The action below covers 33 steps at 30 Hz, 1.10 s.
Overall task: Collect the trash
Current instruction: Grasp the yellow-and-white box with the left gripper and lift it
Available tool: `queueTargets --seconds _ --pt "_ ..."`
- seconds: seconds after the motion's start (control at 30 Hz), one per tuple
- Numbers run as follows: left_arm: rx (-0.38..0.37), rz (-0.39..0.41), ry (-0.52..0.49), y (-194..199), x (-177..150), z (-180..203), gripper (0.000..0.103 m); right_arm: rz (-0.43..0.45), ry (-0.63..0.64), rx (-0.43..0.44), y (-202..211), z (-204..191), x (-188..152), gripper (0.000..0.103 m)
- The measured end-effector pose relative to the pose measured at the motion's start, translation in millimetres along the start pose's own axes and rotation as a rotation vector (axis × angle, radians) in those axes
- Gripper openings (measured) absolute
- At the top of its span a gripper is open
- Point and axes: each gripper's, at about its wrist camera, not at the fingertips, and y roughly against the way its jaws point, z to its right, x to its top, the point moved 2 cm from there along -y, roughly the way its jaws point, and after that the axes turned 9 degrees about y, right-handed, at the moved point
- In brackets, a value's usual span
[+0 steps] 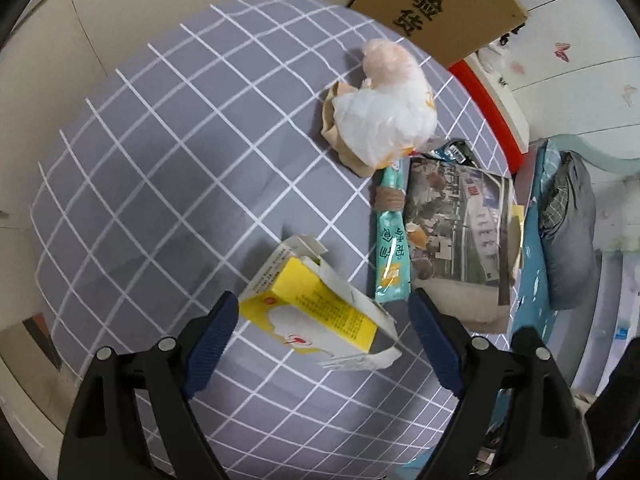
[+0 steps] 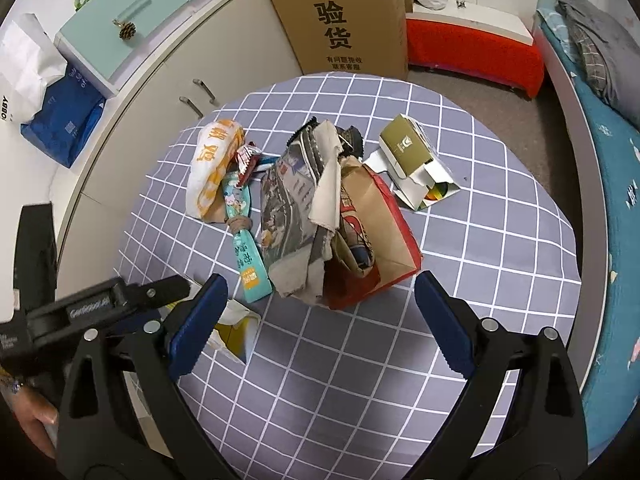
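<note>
A torn-open yellow and white carton (image 1: 316,312) lies on the grey checked tablecloth (image 1: 160,160), between the fingers of my open left gripper (image 1: 324,300); the right pad stands apart from it. Beyond it lie a teal wrapper (image 1: 390,248), a white and orange plastic bag (image 1: 384,116) and crumpled newspaper (image 1: 460,224). In the right wrist view, my right gripper (image 2: 322,282) hangs open and empty just in front of a red and brown paper bag (image 2: 376,240) stuffed with newspaper (image 2: 288,208). An olive green box (image 2: 412,152) lies torn open behind it.
A tall cardboard box (image 2: 340,16) and a red bench (image 2: 472,52) stand past the table. A bed with a teal sheet (image 2: 612,200) runs along the right, cream cabinets (image 2: 160,92) along the left. A person's hand (image 2: 32,416) holds the left tool's black arm (image 2: 120,300).
</note>
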Motion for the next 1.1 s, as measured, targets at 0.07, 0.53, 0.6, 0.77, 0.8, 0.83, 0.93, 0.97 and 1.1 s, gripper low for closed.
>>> queueTargets --seconds 0.07,0.53,0.6,0.77,0.8,0.83,0.93,0.97,1.1 --pt "0.066 -0.009 -0.006 -10.6 -0.3 5.3 0.085 -0.003 -0.002 -0.006 -0.8 1.7 -1.6 0.093" --pt "0.121 -0.053 -0.079 -25.4 6.9 -8.3 0.063 -0.045 -0.01 0.044 -11.3 -16.0 -12.3 0.092" --pt "0.131 -0.028 -0.116 -16.4 10.9 -9.7 0.062 -0.052 -0.019 0.064 -14.4 -23.4 -12.7 0.092" --pt "0.15 0.064 -0.198 10.9 31.3 -7.8 0.061 -0.057 -0.001 0.139 -17.4 -52.2 -10.7 0.092" --pt "0.145 0.084 -0.208 17.7 35.3 -7.2 0.061 -0.049 0.009 0.147 -16.0 -56.2 -8.7 0.092" --pt "0.146 0.102 -0.216 24.8 39.1 -7.5 0.061 -0.032 0.035 0.158 -13.7 -65.5 -4.8 0.089" --pt "0.143 0.138 -0.227 36.9 48.0 -4.7 0.061 -0.016 0.089 0.181 -13.7 -80.7 5.5 0.081" --pt "0.14 0.14 -0.227 40.3 51.4 -4.2 0.061 -0.011 0.096 0.186 -15.0 -83.0 8.4 0.079" --pt "0.137 0.136 -0.235 34.2 57.5 -3.6 0.061 -0.004 0.124 0.163 -36.9 -83.8 25.2 0.052"
